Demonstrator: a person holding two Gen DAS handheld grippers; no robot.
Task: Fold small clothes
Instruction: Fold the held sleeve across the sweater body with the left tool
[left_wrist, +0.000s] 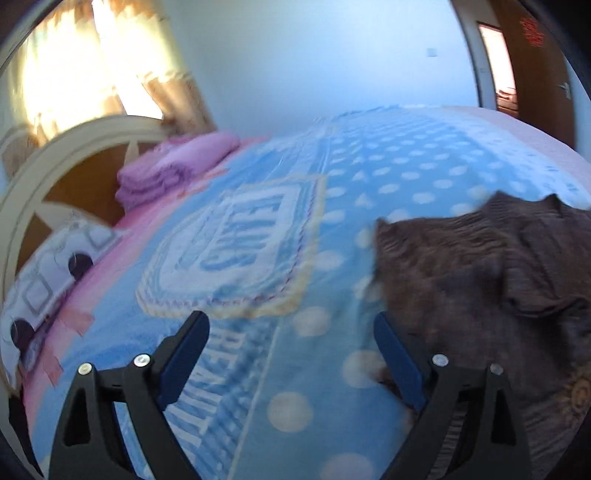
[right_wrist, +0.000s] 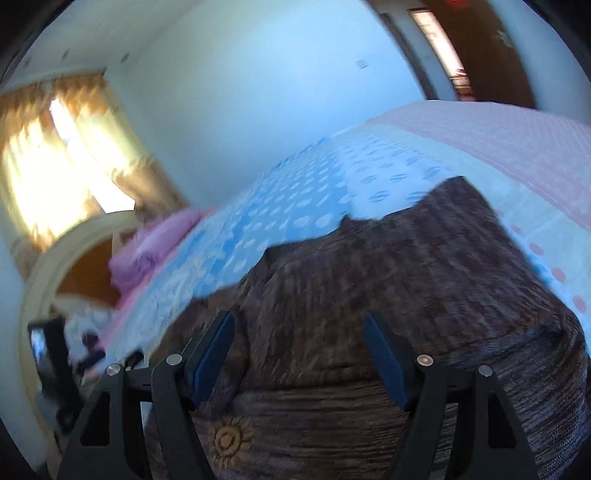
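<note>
A: Left side?
B: Pink folded bedding (left_wrist: 173, 166) is sitting by the headboard (left_wrist: 55, 158). Left tongs (left_wrist: 291, 325) are standing wide, nothing between them, hanging over the blue dotted blanket (left_wrist: 258, 240).
A: Garment?
B: Brown knit garment (left_wrist: 480, 266) is lying flat on the blanket, just right of the left tongs; the inner edge is passing under their right finger.
A: Right tongs?
B: Right tongs (right_wrist: 299, 325) are gaping fairly wide over the garment, gripping nothing. Sun emblem (right_wrist: 229, 439) is showing near the hem.
</note>
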